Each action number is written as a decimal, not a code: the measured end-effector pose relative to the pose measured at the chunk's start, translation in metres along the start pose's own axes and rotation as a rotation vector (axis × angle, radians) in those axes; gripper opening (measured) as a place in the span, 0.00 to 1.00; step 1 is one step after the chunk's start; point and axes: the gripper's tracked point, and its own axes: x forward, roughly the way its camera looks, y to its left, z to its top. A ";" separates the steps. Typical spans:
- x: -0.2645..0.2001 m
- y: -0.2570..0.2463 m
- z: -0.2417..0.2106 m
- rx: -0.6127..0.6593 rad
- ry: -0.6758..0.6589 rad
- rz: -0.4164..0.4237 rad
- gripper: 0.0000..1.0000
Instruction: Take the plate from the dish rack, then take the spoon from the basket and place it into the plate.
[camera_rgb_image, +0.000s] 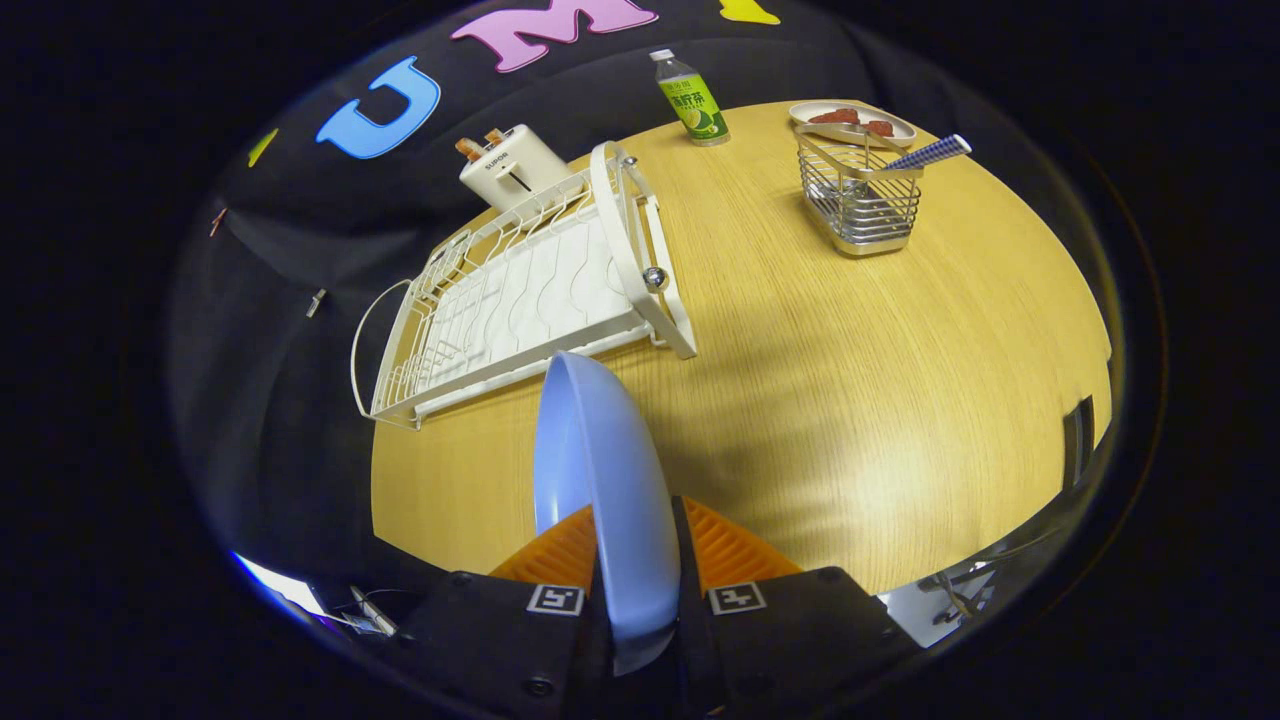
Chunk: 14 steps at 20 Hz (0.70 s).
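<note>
Blue plate (600, 470) clamped edge-on in hand-held gripper (637, 545), spoon (925, 155) in basket (865, 205)

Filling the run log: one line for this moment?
tongs shut on plate | rack empty | spoon in basket

One blue plate (600, 480), rack (520, 300), basket (865, 200), bottle (693, 100), toaster (515, 165), seemingly one spoon (925, 153).

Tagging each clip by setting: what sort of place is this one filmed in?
Probably a staged kitchen tabletop in a recording booth: a white dish rack, a toaster and a wire basket holding a spoon sit on a wooden table. The tool grips a blue plate.
</note>
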 end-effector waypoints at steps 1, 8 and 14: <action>-0.001 -0.005 0.003 -0.013 -0.004 -0.018 0.31; 0.004 -0.030 0.002 -0.099 -0.004 -0.128 0.52; -0.003 -0.045 -0.003 -0.149 -0.021 -0.149 0.86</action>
